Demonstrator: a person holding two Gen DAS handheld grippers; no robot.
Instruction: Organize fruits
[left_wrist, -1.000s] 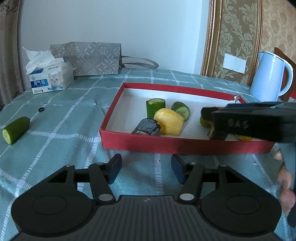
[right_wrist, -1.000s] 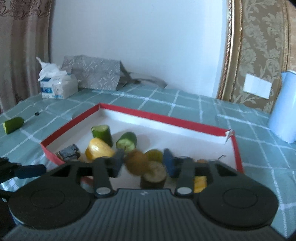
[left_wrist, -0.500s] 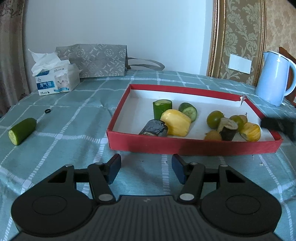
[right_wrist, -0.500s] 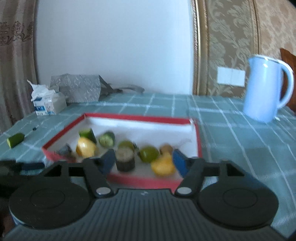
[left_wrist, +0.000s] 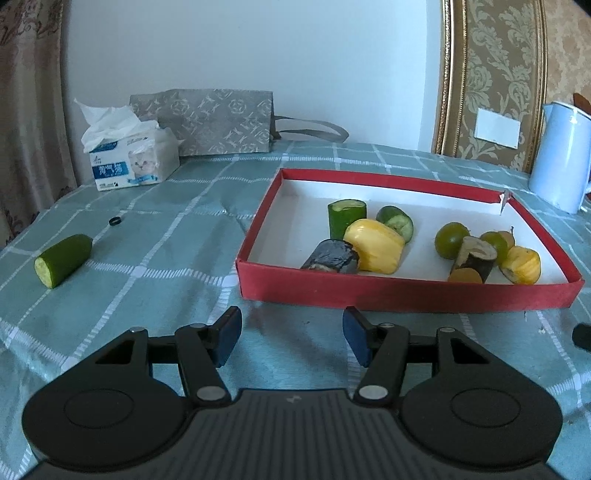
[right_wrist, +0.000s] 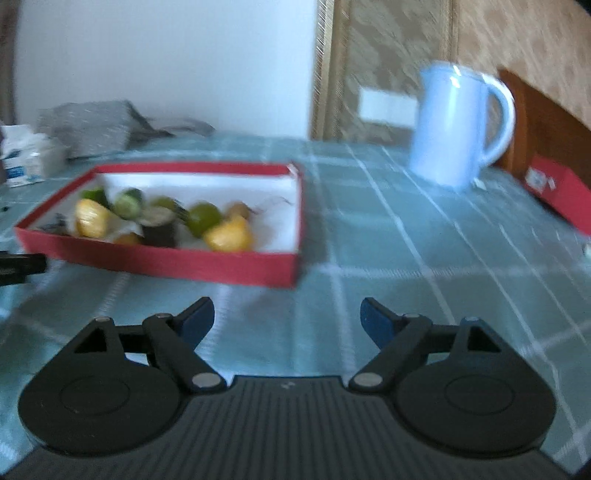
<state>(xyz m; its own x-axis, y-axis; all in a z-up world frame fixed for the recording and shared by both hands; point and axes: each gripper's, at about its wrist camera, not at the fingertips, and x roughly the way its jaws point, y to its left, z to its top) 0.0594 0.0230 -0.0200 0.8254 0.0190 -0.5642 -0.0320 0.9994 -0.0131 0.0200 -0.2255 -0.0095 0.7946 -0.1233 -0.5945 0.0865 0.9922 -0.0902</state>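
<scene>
The one piece not yet in the box is the cucumber half (left_wrist: 62, 260), lying on the checked counter (left_wrist: 177, 266) well apart from the red box (left_wrist: 406, 291). From the left gripper (left_wrist: 291, 341) it sits at about ten o'clock, its long axis running from the cut face near us up toward one o'clock. The left gripper is clearly the nearer one; its jaws stand partly open with nothing between them. The box holds the other pieces: cucumber chunks, yellow pieces, limes and dark rolls. The right gripper (right_wrist: 287, 321) now faces the box's near right corner and the blue kettle (right_wrist: 454, 125); a second ago it was over the box with a brown fruit between its jaws, which are now opening and empty.
</scene>
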